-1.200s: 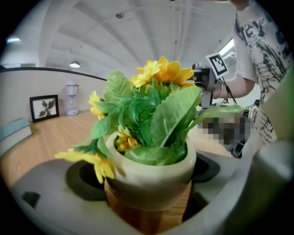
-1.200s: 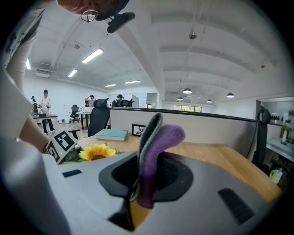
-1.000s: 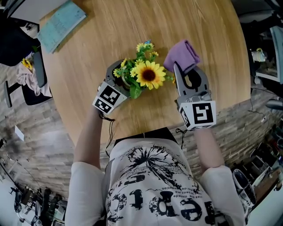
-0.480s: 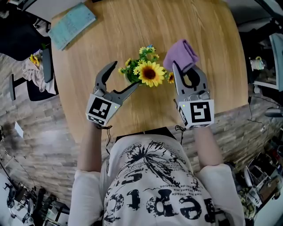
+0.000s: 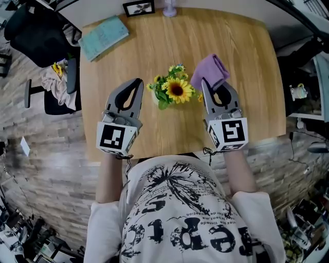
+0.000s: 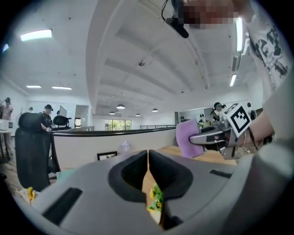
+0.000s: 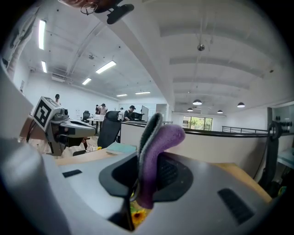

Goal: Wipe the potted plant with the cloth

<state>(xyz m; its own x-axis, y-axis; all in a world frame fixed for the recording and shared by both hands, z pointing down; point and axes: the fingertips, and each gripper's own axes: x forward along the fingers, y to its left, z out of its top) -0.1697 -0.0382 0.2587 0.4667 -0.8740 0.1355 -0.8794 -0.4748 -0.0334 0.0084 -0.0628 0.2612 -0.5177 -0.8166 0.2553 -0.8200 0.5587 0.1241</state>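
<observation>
Left gripper (image 5: 138, 82) has been lifted clear of the potted plant (image 5: 172, 88), its fingers just closed, empty. Cloth (image 5: 211, 69) is clamped in right gripper (image 5: 215, 85) fingers, ready for wiping; the plant is left between both on the table (image 5: 154, 41).

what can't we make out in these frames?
- Pot: head view, hidden under the plant.
- Plant, left gripper view: only a sliver shows past the shut left gripper.
- Framed picture, head view: too small to tell what it shows.
- Book, head view: cover print too small to read.
</observation>
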